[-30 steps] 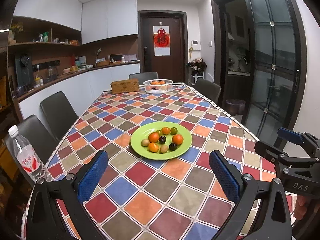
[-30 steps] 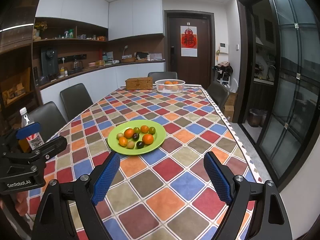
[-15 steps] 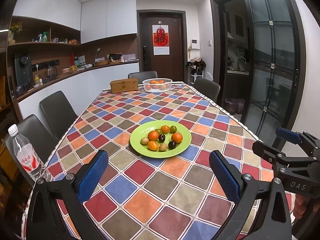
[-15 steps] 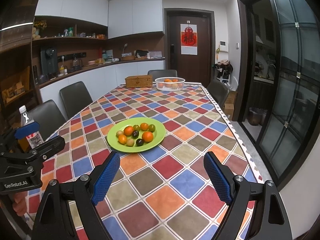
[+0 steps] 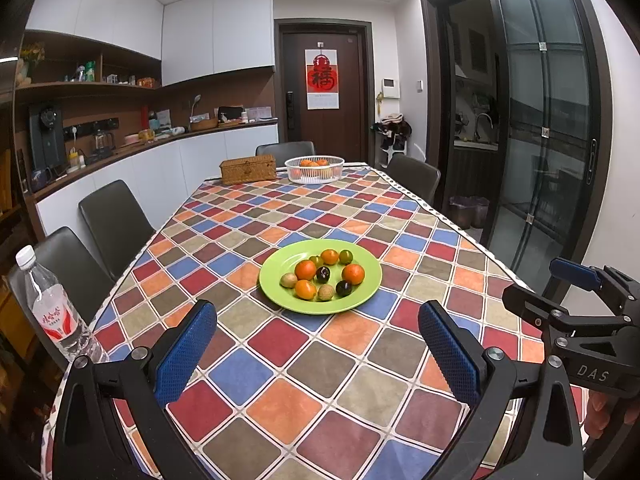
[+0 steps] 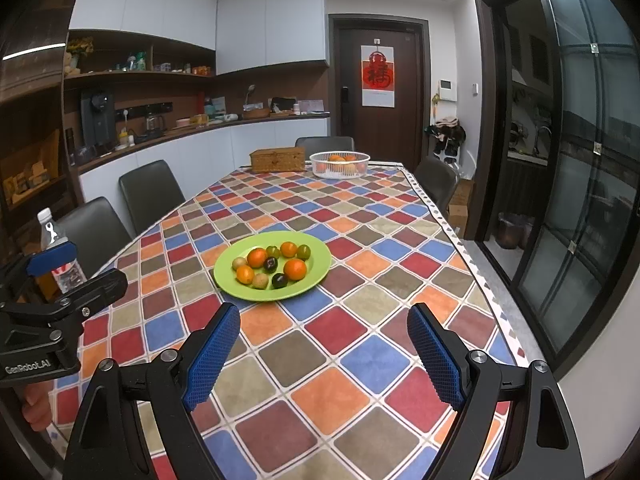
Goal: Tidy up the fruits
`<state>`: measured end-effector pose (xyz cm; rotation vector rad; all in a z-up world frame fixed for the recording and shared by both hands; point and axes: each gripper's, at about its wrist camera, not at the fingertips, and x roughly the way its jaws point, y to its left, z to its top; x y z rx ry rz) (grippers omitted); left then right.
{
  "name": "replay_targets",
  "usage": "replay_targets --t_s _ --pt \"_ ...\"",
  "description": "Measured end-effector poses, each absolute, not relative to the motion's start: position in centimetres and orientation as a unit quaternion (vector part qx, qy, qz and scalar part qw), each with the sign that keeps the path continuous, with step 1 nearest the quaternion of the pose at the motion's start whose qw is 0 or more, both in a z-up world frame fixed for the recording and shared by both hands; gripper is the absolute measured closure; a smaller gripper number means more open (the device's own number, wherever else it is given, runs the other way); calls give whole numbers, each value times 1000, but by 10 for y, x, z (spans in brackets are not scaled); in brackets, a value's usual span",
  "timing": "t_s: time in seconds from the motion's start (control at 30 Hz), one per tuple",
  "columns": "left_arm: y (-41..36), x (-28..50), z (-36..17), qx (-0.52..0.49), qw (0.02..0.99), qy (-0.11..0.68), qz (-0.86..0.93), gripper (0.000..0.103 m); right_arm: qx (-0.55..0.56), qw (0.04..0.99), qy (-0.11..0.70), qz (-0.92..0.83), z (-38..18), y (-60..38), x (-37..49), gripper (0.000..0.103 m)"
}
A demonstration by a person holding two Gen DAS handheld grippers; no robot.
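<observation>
A: So, where do the fruits (image 5: pixel 321 276) lie?

B: All on the green plate (image 5: pixel 360 300) in the middle of the desk (image 5: pixel 280 380), mixed: oranges, dark plums, green ones and pale brown ones, some touching. More orange fruit sits in the white basket (image 5: pixel 315 174) at the far end, beside a wicker box (image 5: pixel 248 169).

A: And the grippers?

B: The left gripper (image 5: pixel 318 350) and right gripper (image 6: pixel 324 350) both hover short of the plate, jaws released and wide, nothing between them.

A: Sorted or not?

B: Hard to judge. Kinds are mingled, yet gathered on one plate; that fits either stage.

A: Any advice on handling?

B: Round fruit rolls. I'd come down from above on an outer piece, close gently around its widest part, and avoid nudging neighbours. The water bottle (image 5: pixel 52 312) stands near the left edge, so keep elbows clear.
</observation>
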<state>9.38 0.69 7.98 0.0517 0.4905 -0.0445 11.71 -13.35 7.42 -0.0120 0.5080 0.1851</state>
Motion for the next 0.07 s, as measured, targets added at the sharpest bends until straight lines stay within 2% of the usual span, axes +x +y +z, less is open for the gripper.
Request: replay_targets --t_s 0.07 --pt "6 93 79 26 970 243 -20 0 -6 964 251 92 73 -134 117 17"
